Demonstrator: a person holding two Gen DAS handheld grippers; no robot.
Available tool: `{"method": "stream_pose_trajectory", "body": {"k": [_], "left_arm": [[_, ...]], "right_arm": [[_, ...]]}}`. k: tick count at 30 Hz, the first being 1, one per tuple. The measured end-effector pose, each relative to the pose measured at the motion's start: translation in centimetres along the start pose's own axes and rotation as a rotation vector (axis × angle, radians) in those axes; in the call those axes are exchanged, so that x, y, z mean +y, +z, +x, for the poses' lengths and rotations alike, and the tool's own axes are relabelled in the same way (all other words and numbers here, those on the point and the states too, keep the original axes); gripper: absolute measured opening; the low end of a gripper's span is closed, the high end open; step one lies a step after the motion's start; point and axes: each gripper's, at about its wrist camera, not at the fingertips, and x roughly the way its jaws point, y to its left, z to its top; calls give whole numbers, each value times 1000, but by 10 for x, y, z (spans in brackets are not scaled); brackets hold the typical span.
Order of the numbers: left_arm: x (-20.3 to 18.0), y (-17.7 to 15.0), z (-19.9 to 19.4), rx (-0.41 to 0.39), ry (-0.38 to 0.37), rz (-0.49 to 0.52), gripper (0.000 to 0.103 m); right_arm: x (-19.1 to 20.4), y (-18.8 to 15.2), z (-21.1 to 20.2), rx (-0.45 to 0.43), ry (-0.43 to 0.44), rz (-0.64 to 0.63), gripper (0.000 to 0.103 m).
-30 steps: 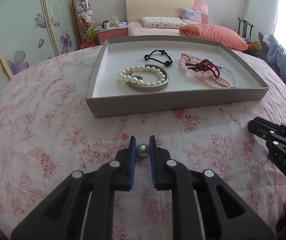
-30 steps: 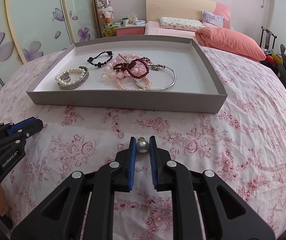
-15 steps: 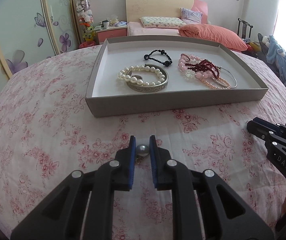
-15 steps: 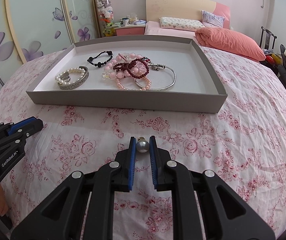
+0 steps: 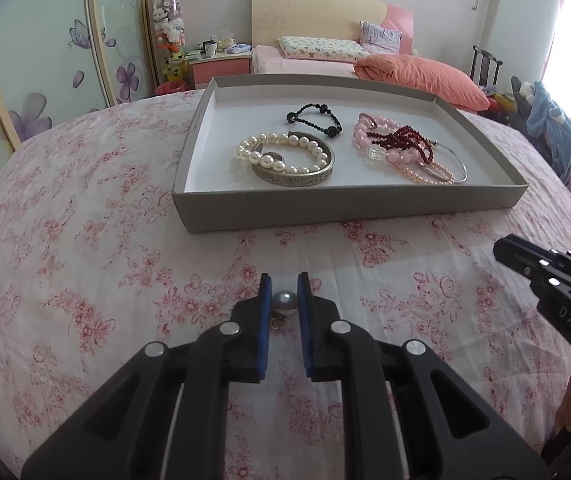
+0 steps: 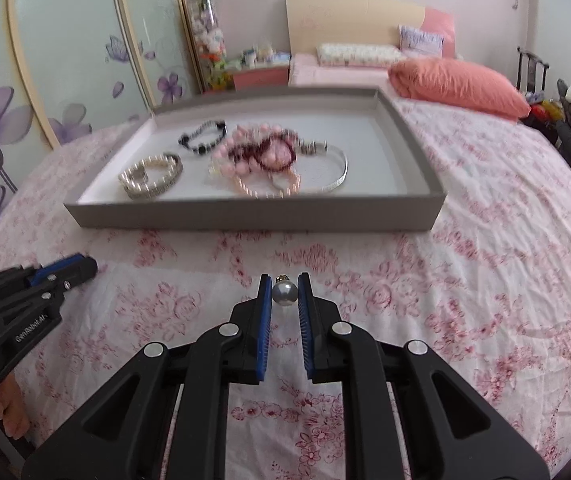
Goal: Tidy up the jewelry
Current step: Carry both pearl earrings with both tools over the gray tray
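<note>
Right wrist: pearl earring (image 6: 284,293) apparently points metal cap away.

The right tool (image 6: 284,294), clamping its pearl bead (image 6: 284,294), has shifted slightly, blurring the tray (image 6: 245,216) beyond.

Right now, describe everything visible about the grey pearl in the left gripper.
The grey pearl is a small round bead with a glossy, silvery-grey sheen. A tiny gold-coloured loop hangs at its near side, toward the camera. It sits pinched between the blue pads of the left gripper, near their tips, one pad pressing each side. It is held above the floral cloth, short of the grey tray, apart from the bracelets inside. Whether it touches the cloth cannot be told.
</note>
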Motion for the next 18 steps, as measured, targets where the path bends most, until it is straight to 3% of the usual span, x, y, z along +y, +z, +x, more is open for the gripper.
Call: {"method": "stream_pose_trajectory", "body": {"k": [10,18], "left_arm": [[-6,1,-42,-196,4,16,14],[-16,8,-66,-331,14,26,14]], "right_arm": [[13,8,-52,-281,-15,-29,14],[22,14,-69,-405,-39,-59,14]]}}
